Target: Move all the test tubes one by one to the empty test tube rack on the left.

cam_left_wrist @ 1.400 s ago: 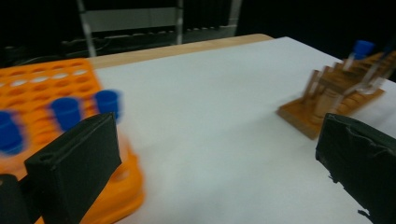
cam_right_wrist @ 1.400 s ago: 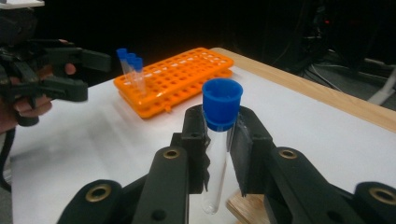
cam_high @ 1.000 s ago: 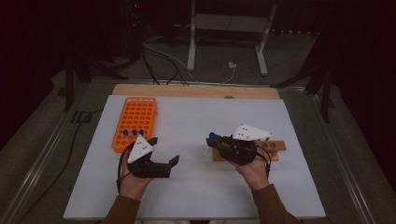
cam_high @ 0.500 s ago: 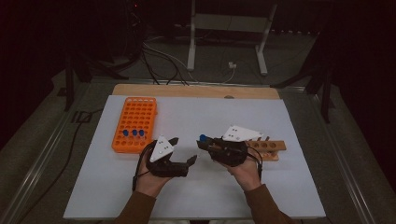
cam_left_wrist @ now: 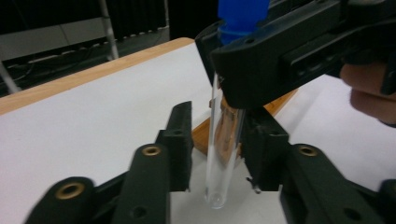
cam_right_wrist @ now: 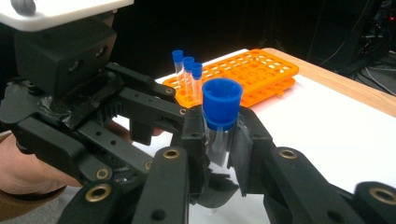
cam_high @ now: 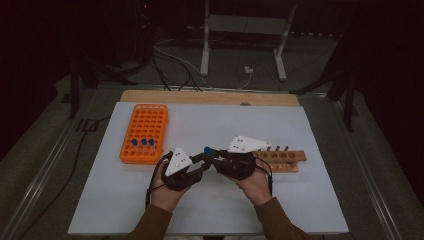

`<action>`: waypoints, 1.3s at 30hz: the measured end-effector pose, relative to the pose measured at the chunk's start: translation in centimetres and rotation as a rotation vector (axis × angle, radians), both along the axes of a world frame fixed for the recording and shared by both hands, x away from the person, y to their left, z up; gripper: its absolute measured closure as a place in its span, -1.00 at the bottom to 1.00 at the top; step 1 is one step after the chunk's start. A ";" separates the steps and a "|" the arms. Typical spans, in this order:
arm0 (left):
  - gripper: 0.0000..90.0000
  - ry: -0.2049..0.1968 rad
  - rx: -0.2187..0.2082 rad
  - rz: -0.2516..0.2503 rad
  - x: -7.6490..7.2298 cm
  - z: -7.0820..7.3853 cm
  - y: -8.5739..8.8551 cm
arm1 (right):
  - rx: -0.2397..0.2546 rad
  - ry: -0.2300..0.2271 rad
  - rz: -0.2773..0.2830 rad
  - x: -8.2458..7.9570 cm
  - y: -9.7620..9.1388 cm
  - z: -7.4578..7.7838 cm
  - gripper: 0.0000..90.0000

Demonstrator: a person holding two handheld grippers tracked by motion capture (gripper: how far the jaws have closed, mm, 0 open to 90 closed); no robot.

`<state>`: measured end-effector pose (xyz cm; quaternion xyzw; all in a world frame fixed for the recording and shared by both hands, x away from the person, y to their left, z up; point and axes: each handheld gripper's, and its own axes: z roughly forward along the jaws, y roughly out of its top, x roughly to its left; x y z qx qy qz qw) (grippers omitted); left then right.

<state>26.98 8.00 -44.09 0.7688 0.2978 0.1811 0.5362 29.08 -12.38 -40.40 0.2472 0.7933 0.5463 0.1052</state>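
Observation:
A clear test tube with a blue cap (cam_right_wrist: 222,105) stands upright in my right gripper (cam_right_wrist: 220,122), whose jaws are shut on it just under the cap. In the high view both grippers meet at the table's front centre, the right gripper (cam_high: 211,154) facing the left gripper (cam_high: 202,162). My left gripper (cam_left_wrist: 218,117) has its jaws around the lower tube (cam_left_wrist: 219,154). They have just been closing. One pad lies against the glass, while a small gap remains at the other.
An orange rack (cam_high: 145,132) at the left holds three blue-capped tubes (cam_high: 143,143) in its near row. A wooden rack (cam_high: 282,157) lies to the right behind my right hand. The white mat (cam_high: 300,130) ends at a wooden strip (cam_high: 200,96) at the back.
Both hands have come together toward the centre. The left gripper's jaws, wide apart before, have narrowed around the tube that the right gripper holds.

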 end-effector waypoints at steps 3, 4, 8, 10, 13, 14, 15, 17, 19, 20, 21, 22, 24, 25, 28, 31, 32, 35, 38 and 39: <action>0.54 0.003 -0.008 -0.008 0.0 0.0 0.1 | -0.005 -0.001 0.006 0.0 0.2 0.0 0.70; 0.56 0.004 -0.008 -0.011 0.0 0.1 0.1 | -0.005 0.000 0.008 0.0 0.3 0.0 0.70; 0.71 -0.002 -0.004 -0.017 0.0 0.1 0.2 | -0.007 0.004 0.010 0.0 0.4 -0.2 0.70; 0.72 -0.006 -0.001 -0.018 -0.1 0.1 0.2 | -0.007 0.006 0.012 0.0 0.4 -0.2 0.70; 0.72 -0.009 -0.001 -0.016 -0.1 0.1 0.3 | 0.002 0.014 0.017 0.0 0.3 -0.2 0.56; 0.72 -0.009 -0.001 -0.016 -0.1 0.0 0.3 | 0.009 0.017 0.018 0.1 0.3 -0.1 0.49; 0.72 -0.008 -0.002 -0.013 0.0 0.0 0.4 | 0.013 0.019 0.021 0.1 0.1 -0.1 0.39; 0.72 -0.009 -0.002 -0.005 0.0 0.0 0.5 | 0.027 0.026 0.014 0.2 -0.2 0.0 0.19; 0.72 -0.007 -0.004 0.004 0.1 -0.1 0.8 | 0.036 0.032 0.004 0.3 -0.6 0.0 -0.02; 0.72 -0.004 -0.007 0.004 0.1 -0.1 1.0 | 0.038 0.031 -0.008 0.3 -0.7 0.1 -0.19; 0.73 -0.003 -0.010 0.007 0.2 -0.1 1.1 | 0.036 0.032 -0.025 0.3 -0.9 0.1 -0.33; 0.72 0.001 -0.015 0.010 0.2 -0.2 1.3 | 0.035 0.034 -0.035 0.4 -1.1 0.2 -0.43; 0.73 0.002 -0.019 0.017 0.2 -0.2 1.6 | 0.030 0.042 -0.071 0.7 -1.5 0.2 -0.67; 0.73 0.001 -0.021 0.022 0.2 -0.1 1.7 | 0.025 0.044 -0.091 0.8 -1.7 0.2 -0.71; 0.72 -0.001 -0.024 0.032 0.2 0.0 2.3 | 0.003 0.035 -0.140 1.2 -2.5 0.2 -0.89; 0.72 0.007 -0.041 0.050 0.3 0.1 3.0 | -0.033 0.011 -0.191 1.2 -3.4 0.2 -0.94; 0.72 0.007 -0.040 0.057 0.4 0.2 3.3 | -0.035 0.008 -0.203 1.3 -3.7 0.3 -0.94; 0.72 0.009 -0.052 0.077 0.4 0.2 4.2 | -0.025 0.008 -0.234 1.5 -5.0 0.4 -0.96; 0.72 0.004 -0.050 0.098 0.4 0.3 5.0 | -0.018 0.018 -0.265 1.9 -6.2 0.2 -0.97; 0.72 0.006 -0.057 0.105 0.4 0.3 5.3 | -0.020 0.020 -0.279 2.0 -6.6 0.1 -0.97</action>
